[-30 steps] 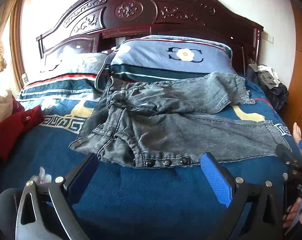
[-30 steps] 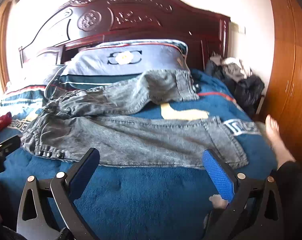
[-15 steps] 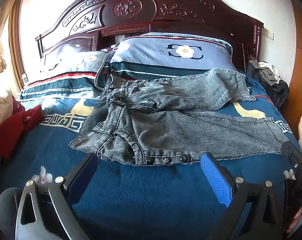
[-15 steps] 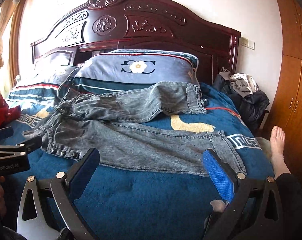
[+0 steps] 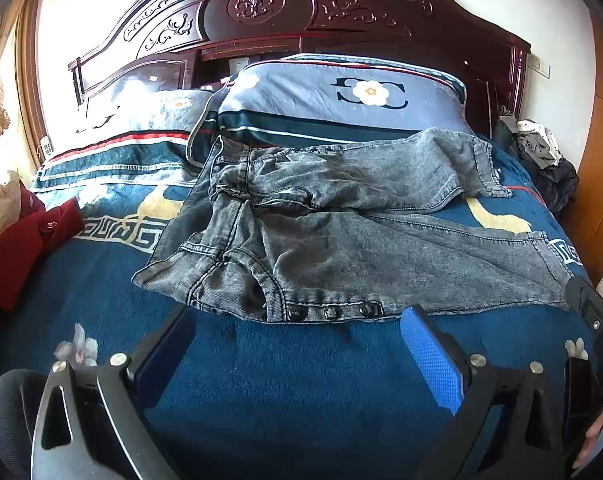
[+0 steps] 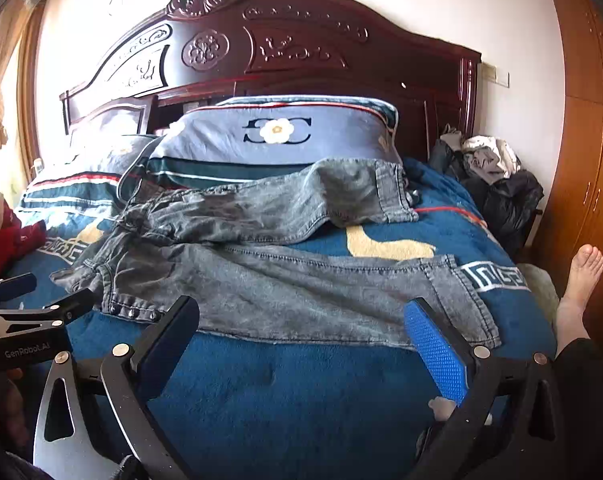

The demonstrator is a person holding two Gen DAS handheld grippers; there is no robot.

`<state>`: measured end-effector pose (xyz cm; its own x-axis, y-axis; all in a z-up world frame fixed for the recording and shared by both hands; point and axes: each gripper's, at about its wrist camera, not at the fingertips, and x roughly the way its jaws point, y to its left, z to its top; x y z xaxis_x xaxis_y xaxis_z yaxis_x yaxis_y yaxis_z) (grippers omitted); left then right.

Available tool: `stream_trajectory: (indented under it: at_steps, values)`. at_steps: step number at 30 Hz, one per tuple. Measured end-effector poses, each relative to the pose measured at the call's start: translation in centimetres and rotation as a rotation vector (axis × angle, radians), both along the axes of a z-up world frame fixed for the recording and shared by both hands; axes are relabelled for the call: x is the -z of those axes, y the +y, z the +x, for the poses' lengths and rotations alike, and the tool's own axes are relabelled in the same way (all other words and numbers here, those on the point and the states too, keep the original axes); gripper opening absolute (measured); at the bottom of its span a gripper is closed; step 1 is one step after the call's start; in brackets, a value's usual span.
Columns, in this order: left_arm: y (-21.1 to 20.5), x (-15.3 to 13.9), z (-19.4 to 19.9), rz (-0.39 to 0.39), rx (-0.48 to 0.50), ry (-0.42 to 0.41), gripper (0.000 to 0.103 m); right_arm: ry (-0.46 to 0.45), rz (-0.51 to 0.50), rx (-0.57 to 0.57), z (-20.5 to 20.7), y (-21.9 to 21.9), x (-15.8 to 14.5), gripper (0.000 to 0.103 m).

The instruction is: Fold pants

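We are holding both grippers low over the near edge of the bed (image 5: 261, 392), each with its fingers spread wide and gripping nothing. The left gripper (image 5: 297, 344) is hovering just short of the waistband end of the pants (image 5: 341, 248), its fingers framing the row of dark snap buttons (image 5: 331, 313) without touching the denim. The right gripper (image 6: 301, 332) is hanging near the lower leg's hem side — its blue-padded finger (image 6: 433, 350) is overlapping the cuff area in view, though we cannot tell whether it is touching the cloth.

The grey washed-denim pants are lying unfolded across the blue blanket, waist toward our left, legs running to the right. The far leg is lying up against the blue pillow (image 5: 341, 96) with the flower emblem, and the near leg is stretching flat toward the right edge of the bed. A red garment (image 5: 17, 248) is sitting at the left edge, well apart from the pants. A dark pile of clothes (image 6: 497, 184) is resting beside the carved wooden headboard (image 6: 301, 48) — near the wardrobe (image 6: 581, 140). A bare foot (image 6: 581, 280) is showing at the right of the right wrist view.
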<state>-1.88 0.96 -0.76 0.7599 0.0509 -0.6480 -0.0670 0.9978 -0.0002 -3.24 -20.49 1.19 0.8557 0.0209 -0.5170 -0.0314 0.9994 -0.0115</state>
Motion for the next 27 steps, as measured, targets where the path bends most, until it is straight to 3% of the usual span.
stream_trajectory:
  at_steps: [27]
  values:
    - [0.8,1.1,1.2,-0.050,-0.024,0.079,0.103,0.113,0.083,0.027,1.9,-1.6,1.0,0.103]
